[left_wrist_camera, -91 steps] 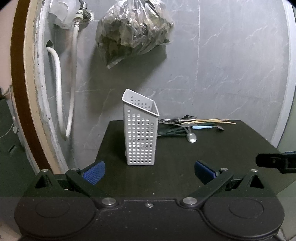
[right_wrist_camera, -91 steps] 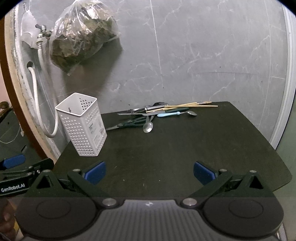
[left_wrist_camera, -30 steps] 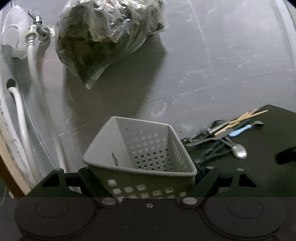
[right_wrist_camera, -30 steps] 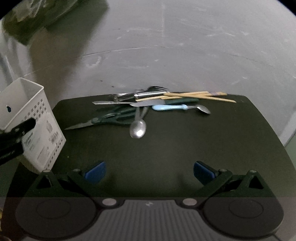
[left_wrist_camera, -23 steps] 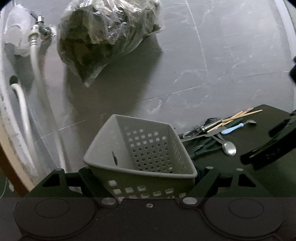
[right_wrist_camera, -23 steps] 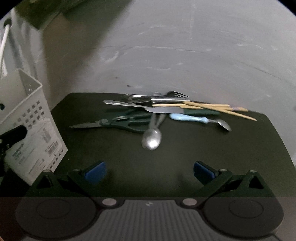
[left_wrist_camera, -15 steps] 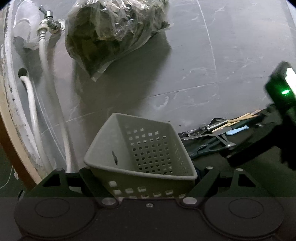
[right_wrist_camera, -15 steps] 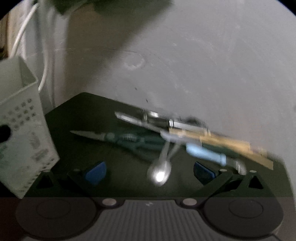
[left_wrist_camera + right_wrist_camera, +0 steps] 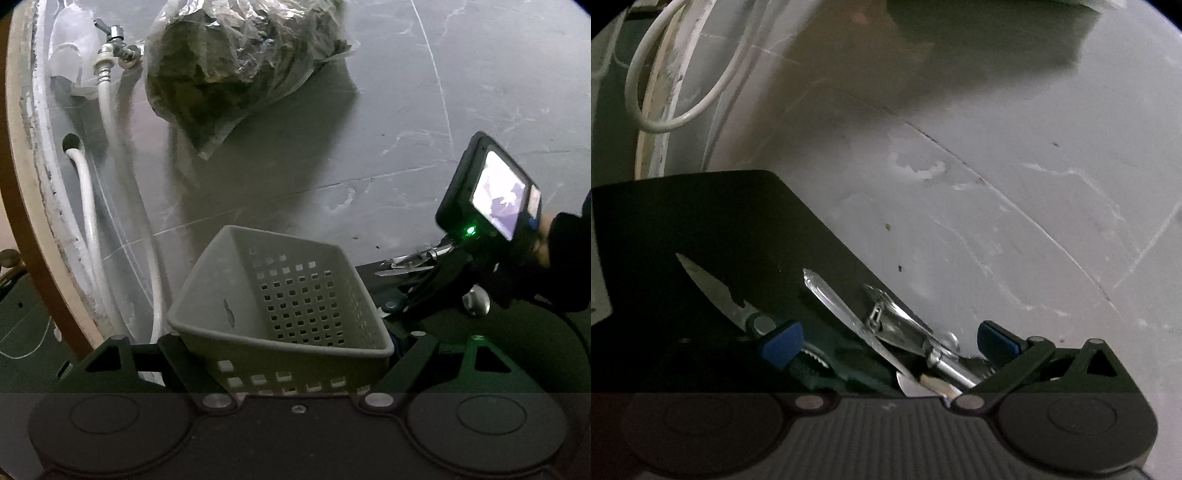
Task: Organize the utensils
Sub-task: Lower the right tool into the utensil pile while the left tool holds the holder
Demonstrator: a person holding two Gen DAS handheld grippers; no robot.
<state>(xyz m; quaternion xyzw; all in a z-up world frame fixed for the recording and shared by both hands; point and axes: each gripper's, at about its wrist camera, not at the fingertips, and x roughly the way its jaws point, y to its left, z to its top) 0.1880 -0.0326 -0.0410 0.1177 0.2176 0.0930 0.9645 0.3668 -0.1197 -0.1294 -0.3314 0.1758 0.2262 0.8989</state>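
Here the white perforated caddy (image 9: 280, 314) stood pinched between the two fingers of the left claw (image 9: 291, 354), its open mouth tipped toward the camera and empty inside as far as could be seen. It sat at the left end of the dark surface (image 9: 524, 332), near the far edge and the grey marbled wall (image 9: 369, 129).

The loose utensils lay in a heap along the far edge of the surface, right of the caddy. In the right wrist view the heap was close under the right claw (image 9: 890, 341): scissors (image 9: 713, 291) with blades pointing toward the surface's far left corner, a table knife (image 9: 842, 306) beside them, a metal utensil (image 9: 905, 328) with a shiny handle next to that, and a pale wooden stick end (image 9: 934, 382) at the bottom. A spoon bowl (image 9: 475, 301) showed in the left wrist view, partly hidden.

The right claw had its blue-padded fingers (image 9: 781, 341) spread wide, straddling the knife and the handles. The pads were not seen pressing on anything. The whole view was tilted, so that the surface edge ran diagonally.

From the left wrist view the right claw's body was at the right, over the heap, with a lit screen (image 9: 500, 192) and a green light facing back, and a dark sleeve (image 9: 569, 236) behind it.

On the wall hung a clear plastic bag (image 9: 236, 66) of dark contents, a tap (image 9: 114, 37) and a white hose (image 9: 92, 229).
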